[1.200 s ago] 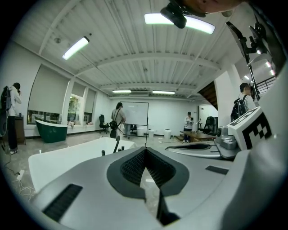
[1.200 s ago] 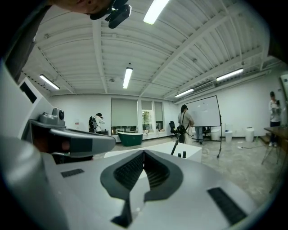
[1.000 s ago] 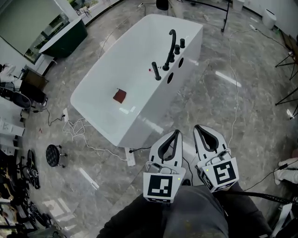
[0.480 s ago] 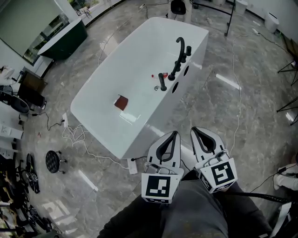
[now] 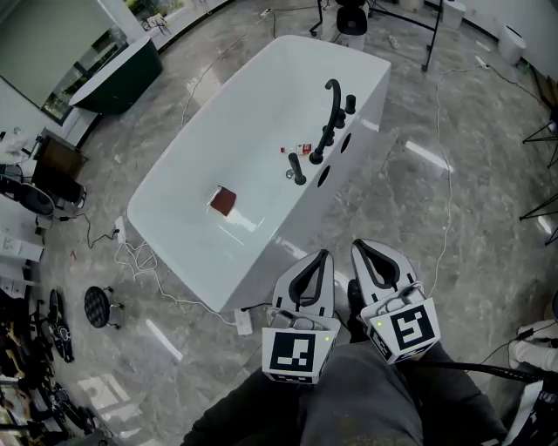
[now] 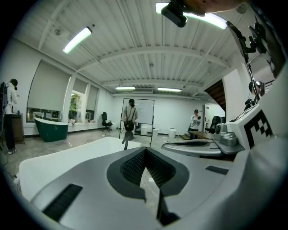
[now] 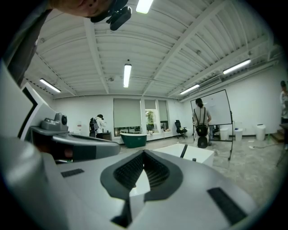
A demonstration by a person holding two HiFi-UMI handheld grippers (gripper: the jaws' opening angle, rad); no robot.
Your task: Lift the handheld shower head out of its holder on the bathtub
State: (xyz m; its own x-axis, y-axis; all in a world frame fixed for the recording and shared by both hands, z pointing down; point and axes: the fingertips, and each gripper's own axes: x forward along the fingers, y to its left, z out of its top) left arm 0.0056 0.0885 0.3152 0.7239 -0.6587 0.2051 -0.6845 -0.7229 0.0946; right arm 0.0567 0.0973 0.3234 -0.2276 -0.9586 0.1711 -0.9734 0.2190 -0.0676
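Left gripper [image 5: 324, 258] and right gripper [image 5: 364, 251] are both closed and empty, on the near side of the white bathtub [image 5: 279, 244]. The black shower head [image 5: 298, 165] stands on its right rim; the red-and-white tag [image 5: 303, 148] beside it is unreadable.

Open studio hall: freestanding white bathtub [image 5: 244, 122] ahead of my left gripper [image 5: 324, 256], floor cables [image 5: 139, 248] left, whiteboard [image 6: 143, 110] beyond.

Bathtub [image 5: 261, 96] now lower in frame, nearer left gripper [image 5: 323, 258] & right gripper [image 5: 362, 250]. Handheld shower head [image 5: 298, 168] & faucet [image 5: 332, 109] slid down twd centre. Black chair [image 5: 352, 17] now fully in at top edge. Stool [image 5: 98, 307] lower at left.
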